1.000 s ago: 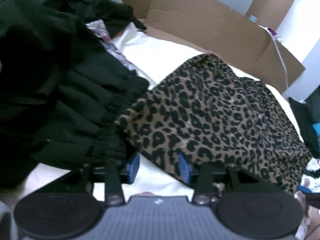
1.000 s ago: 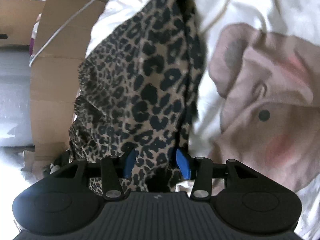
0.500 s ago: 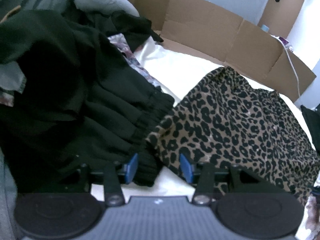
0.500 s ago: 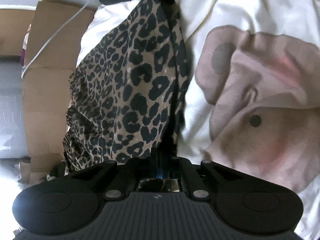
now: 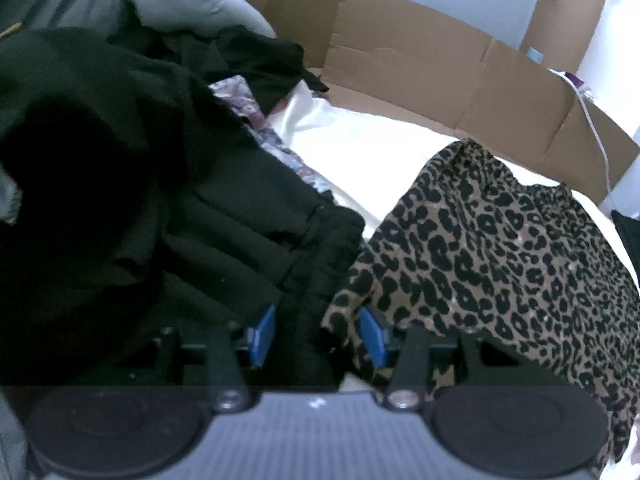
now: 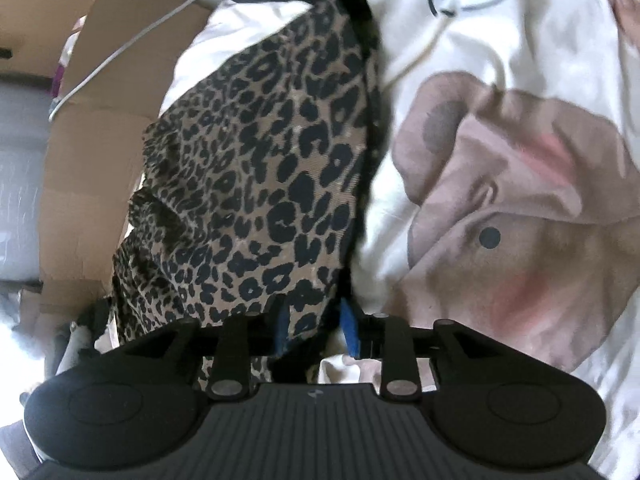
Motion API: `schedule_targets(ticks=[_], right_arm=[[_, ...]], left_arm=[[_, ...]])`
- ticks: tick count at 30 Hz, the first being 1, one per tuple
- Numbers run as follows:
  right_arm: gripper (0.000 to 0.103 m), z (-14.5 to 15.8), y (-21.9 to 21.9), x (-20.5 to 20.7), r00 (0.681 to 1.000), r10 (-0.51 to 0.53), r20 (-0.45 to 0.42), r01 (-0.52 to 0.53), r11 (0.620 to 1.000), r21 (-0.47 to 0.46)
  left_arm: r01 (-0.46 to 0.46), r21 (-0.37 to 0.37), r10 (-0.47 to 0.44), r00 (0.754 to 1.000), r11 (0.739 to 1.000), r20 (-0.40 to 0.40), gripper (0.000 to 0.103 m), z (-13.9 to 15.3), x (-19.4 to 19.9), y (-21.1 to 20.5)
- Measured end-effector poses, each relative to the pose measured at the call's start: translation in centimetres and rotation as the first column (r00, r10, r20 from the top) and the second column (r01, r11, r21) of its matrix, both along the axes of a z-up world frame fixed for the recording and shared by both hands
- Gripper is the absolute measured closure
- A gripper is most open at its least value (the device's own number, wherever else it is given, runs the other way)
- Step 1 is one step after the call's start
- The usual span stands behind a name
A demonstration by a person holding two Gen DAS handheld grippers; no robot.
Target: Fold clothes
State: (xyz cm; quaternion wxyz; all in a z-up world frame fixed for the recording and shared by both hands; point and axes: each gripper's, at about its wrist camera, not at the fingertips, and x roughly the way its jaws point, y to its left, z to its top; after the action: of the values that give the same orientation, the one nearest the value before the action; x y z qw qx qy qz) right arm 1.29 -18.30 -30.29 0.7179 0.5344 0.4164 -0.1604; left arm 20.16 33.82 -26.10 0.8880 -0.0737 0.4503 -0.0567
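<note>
A leopard-print garment (image 5: 500, 256) lies spread on the white bed sheet (image 5: 360, 148); it also shows in the right wrist view (image 6: 272, 184). My left gripper (image 5: 318, 334) is open, its blue pads straddling the garment's near corner and the edge of a black garment (image 5: 224, 240). My right gripper (image 6: 314, 326) is open with a fold of the leopard-print edge between its blue pads (image 6: 347, 330).
A heap of black clothes (image 5: 80, 168) fills the left, with a floral cloth (image 5: 256, 120) under it. Flattened cardboard (image 5: 440, 68) lines the far side, with a white cable (image 6: 120, 46) over it. A cartoon-print blanket (image 6: 520, 184) lies to the right.
My right gripper was shut on the leopard-print edge half a second ago and has opened. My left gripper has moved in over the garment's corner, still open.
</note>
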Motion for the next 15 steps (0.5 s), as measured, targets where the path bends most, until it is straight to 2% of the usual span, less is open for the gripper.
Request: schedule_targets(ticks=[3, 8, 10, 13, 15], right_arm=[[0.073, 1.0, 0.3, 0.0, 1.000, 0.005, 0.019, -0.005, 1.000, -0.013], [0.073, 2.4, 1.6, 0.7, 0.996, 0.040, 0.075, -0.038, 0.999, -0.029], [0.073, 2.2, 2.5, 1.0, 0.994, 0.052, 0.098, -0.052, 0.999, -0.004], [0.073, 1.5, 4.2, 1.8, 0.991, 0.082, 0.109, -0.084, 0.996, 0.019], [0.073, 0.9, 4.9, 2.1, 0.990, 0.094, 0.104, -0.097, 0.995, 0.020]], left_arm=[[0.025, -0.003, -0.025, 1.000, 1.000, 0.000, 0.059, -0.5, 0.6, -0.4], [0.007, -0.045, -0.008, 1.000, 0.999, -0.025, 0.065, -1.6, 0.7, 0.1], [0.009, -0.053, -0.010, 1.000, 0.999, -0.018, 0.067, -1.8, 0.6, 0.2], [0.008, -0.080, -0.010, 1.000, 0.997, -0.021, 0.075, -2.0, 0.6, 0.7], [0.002, -0.108, -0.005, 1.000, 0.994, -0.024, 0.075, -2.1, 0.6, 1.1]])
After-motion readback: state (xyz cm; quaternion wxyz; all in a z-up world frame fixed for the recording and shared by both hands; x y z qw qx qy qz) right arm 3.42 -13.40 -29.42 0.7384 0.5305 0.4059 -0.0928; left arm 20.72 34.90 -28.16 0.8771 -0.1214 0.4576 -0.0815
